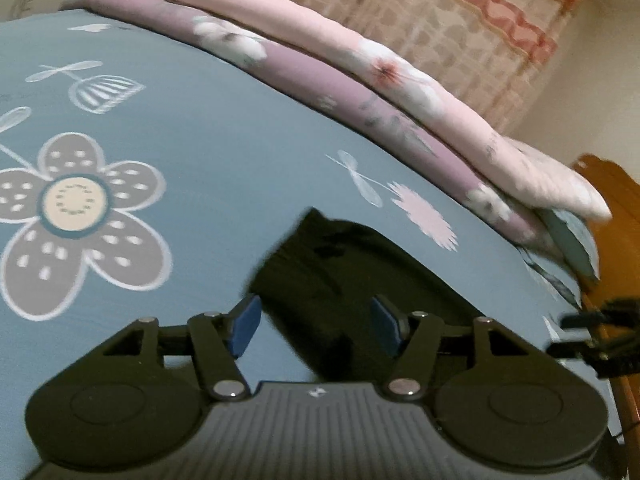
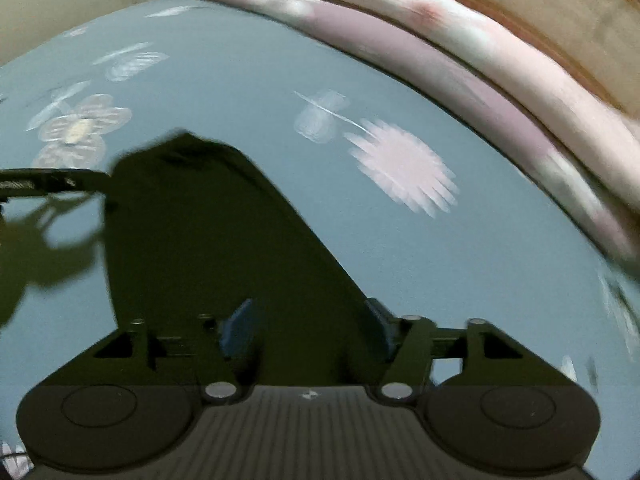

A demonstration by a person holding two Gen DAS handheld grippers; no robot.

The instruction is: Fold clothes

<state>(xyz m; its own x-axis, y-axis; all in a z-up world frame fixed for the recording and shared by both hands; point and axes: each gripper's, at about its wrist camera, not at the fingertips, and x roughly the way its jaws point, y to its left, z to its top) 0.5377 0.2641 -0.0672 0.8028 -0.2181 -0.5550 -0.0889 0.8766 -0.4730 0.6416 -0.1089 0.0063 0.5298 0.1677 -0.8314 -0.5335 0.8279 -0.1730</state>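
Observation:
A black garment [image 1: 340, 272] lies on the blue flowered bedsheet [image 1: 224, 136]. In the left wrist view its narrow end runs away from me, and my left gripper [image 1: 316, 312] stands open with the cloth passing between its blue pads [image 1: 246, 326]. In the right wrist view the same black garment [image 2: 208, 232] rises as a broad dark tongue over the bedsheet [image 2: 400, 264]. My right gripper [image 2: 310, 316] is open too, its pads far apart on either side of the cloth. Each gripper shows in the other's view: the right gripper [image 1: 600, 336] at the right edge, the left gripper [image 2: 44, 184] at the left edge.
A folded pink and purple floral quilt [image 1: 360, 76] runs along the far side of the bed. Behind it hangs a patterned curtain [image 1: 460, 20]. A wooden bed frame [image 1: 612, 200] stands at the right. The right wrist view is blurred by motion.

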